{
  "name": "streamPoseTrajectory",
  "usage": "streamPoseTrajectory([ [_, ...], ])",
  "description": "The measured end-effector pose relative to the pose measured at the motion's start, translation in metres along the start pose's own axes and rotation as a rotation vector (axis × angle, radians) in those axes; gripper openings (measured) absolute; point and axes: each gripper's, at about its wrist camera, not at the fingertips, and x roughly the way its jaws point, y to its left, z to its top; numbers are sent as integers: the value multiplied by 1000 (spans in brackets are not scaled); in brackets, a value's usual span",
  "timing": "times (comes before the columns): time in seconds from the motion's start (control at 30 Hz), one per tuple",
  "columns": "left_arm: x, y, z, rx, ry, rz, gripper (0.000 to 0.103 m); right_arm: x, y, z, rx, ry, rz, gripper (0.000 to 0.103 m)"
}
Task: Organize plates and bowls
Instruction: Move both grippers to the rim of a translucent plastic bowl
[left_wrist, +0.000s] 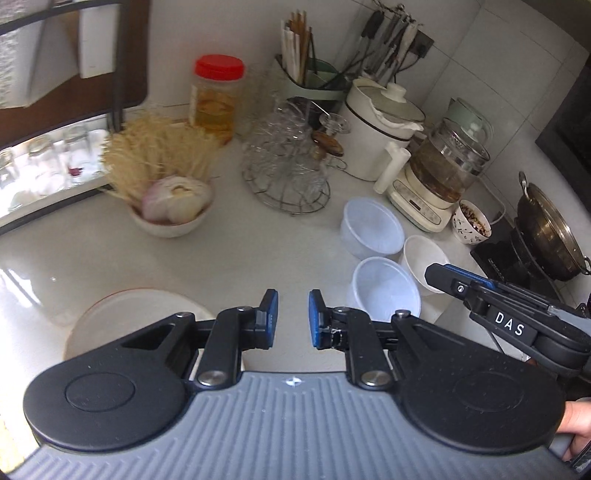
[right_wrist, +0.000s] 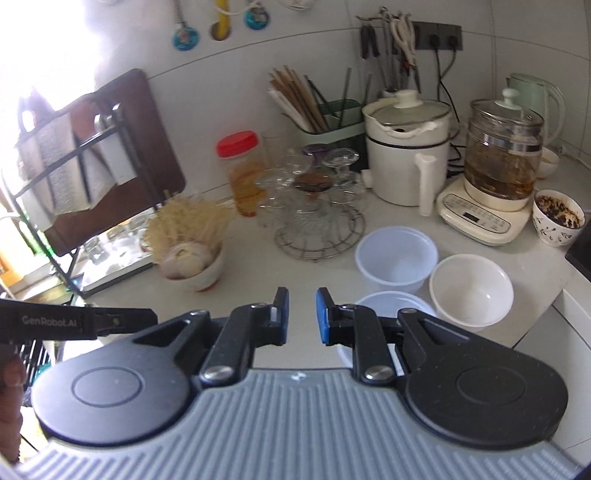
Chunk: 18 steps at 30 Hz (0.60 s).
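Two clear plastic bowls (left_wrist: 371, 225) (left_wrist: 384, 291) and a white bowl (left_wrist: 421, 254) stand together on the white counter, right of centre. In the right wrist view the far clear bowl (right_wrist: 395, 258) and the white bowl (right_wrist: 471, 288) show whole. The near clear bowl (right_wrist: 391, 301) is partly behind my finger. A white plate (left_wrist: 122, 314) with a reddish rim lies at the lower left, half hidden by my left gripper (left_wrist: 293, 299). Its jaws stand a narrow gap apart, empty. My right gripper (right_wrist: 302, 295) is likewise narrowly open and empty; its tip (left_wrist: 433, 275) hovers over the white bowl's rim.
A bowl of garlic and dried noodles (left_wrist: 170, 210), a wire rack of glasses (left_wrist: 284, 166), a red-lidded jar (left_wrist: 218, 96), a white pot (left_wrist: 380, 125), a glass kettle (left_wrist: 443, 166) and a patterned cup (left_wrist: 471, 221) crowd the back. A wok (left_wrist: 546, 236) sits right, a black dish rack (right_wrist: 55, 166) left.
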Motion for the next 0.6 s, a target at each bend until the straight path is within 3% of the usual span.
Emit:
streamPoseTrajectory([
  [0.4,64,-35,17,88,101,-36,21,30,-62,3,136,60,-28,20],
  [0.47,73,-41,18,96,103,-42,26,33,-73,4,155,67,-39,29],
  [0.53,82,-46,20,96,112,-44,33,35,-85,5,178,64,-35,57],
  [0.6,93,-51,22,101,123,-45,36,39,-97,6,197,69,-38,69],
])
